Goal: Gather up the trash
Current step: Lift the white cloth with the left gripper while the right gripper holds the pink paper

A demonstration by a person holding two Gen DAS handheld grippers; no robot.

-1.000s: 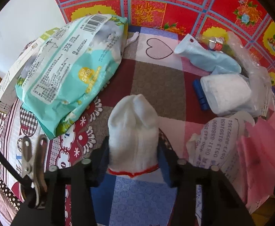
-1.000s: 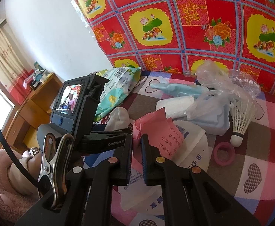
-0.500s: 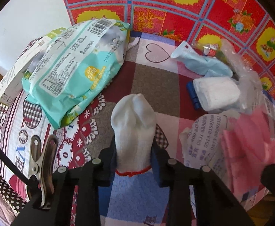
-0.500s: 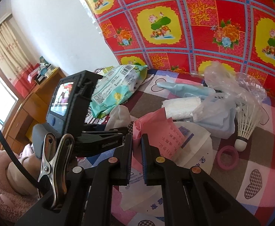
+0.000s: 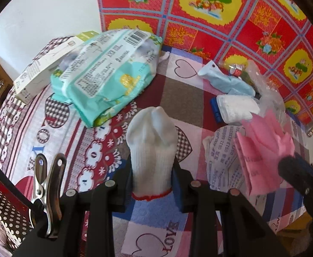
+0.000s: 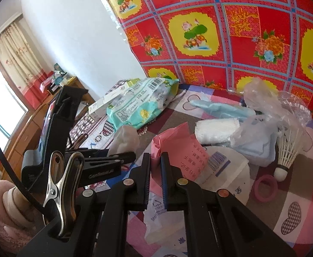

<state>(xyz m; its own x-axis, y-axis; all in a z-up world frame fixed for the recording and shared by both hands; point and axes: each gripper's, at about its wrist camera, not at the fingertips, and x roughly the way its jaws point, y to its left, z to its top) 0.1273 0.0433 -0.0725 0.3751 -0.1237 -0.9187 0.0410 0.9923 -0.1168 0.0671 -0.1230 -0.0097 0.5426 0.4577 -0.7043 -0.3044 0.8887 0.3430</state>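
My left gripper (image 5: 152, 172) is shut on a white knitted glove (image 5: 152, 141) with a red cuff, held clear above the patterned bedspread (image 5: 184, 94). The same glove (image 6: 125, 138) shows in the right wrist view beside the left gripper's body. My right gripper (image 6: 155, 158) is shut on a pink paper slip (image 6: 177, 147), which also appears at the right of the left wrist view as pink paper (image 5: 263, 150). A white printed paper bag (image 6: 227, 171) lies under the pink slip.
A teal wipes pack (image 5: 107, 75) and a white box (image 5: 42, 68) lie far left. A light blue bag (image 5: 225, 81), folded white cloth (image 5: 235, 107), clear plastic (image 6: 263, 98), a shuttlecock (image 6: 287, 152) and a pink ring (image 6: 265, 185) lie right. A red floral cloth (image 6: 220, 32) hangs behind.
The left gripper closed tighter on the glove and rose with it, so the bedspread now looks farther below. The pink paper in the right gripper came further into the left view.
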